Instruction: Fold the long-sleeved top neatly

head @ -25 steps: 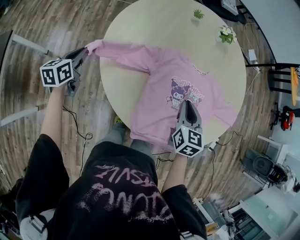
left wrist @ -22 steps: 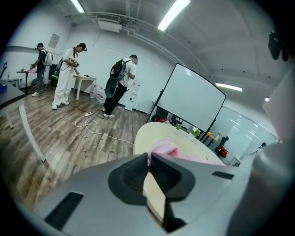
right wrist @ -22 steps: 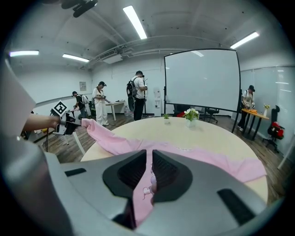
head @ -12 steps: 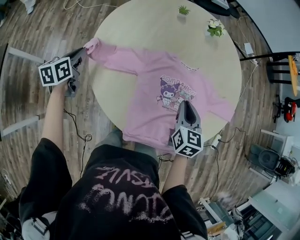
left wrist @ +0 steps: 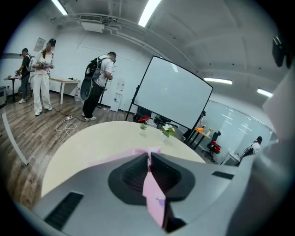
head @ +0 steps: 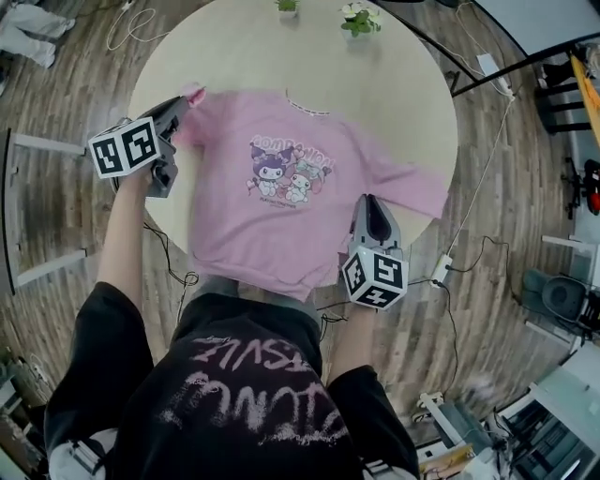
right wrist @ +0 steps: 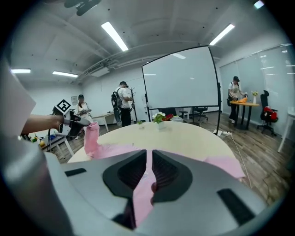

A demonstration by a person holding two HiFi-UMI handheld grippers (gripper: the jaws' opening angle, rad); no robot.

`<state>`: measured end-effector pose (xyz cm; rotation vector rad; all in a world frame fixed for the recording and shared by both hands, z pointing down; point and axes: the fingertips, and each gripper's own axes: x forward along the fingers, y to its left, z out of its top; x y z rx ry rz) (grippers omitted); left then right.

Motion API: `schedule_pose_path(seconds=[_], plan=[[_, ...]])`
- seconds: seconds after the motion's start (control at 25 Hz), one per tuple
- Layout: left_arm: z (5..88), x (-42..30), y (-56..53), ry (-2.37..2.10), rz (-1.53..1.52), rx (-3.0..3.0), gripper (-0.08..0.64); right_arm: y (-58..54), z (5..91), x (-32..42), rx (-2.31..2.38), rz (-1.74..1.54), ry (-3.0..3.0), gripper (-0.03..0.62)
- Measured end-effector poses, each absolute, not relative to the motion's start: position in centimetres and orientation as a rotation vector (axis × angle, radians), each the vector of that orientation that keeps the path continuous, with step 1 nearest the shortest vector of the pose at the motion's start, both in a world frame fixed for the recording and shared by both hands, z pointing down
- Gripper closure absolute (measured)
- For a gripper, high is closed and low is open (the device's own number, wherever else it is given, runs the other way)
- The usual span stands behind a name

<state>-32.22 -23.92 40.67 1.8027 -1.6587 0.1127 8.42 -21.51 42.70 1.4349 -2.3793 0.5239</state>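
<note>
Jaws of the right gripper (head: 372,201) are pinched nearly together on a fold of the pink long-sleeved top (head: 281,220) near its lower right hem, at the near edge of the desk (head: 403,94). Jaws of the left gripper (head: 184,97) likewise clamp on the left sleeve cuff (head: 195,93), held raised above the top's left shoulder. The top lies print-up across the round desk, its right sleeve (head: 419,192) spread flat. Two small potted plants (head: 360,19) stand at the far edge, clear of the cloth.

Open office space: big projection screen (right wrist: 179,78), ceiling strip lights (right wrist: 114,36), desk (right wrist: 243,103).
</note>
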Motion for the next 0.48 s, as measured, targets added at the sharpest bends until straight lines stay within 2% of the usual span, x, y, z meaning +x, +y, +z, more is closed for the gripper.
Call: schedule_pose_path(seconds=[0.48], plan=[[42.6, -4.1, -31.7, -1.45, 0.212, 1.945, 0.526, -24.7, 46.6, 25.8, 1.512, 0.693, -2.322, 0.548]])
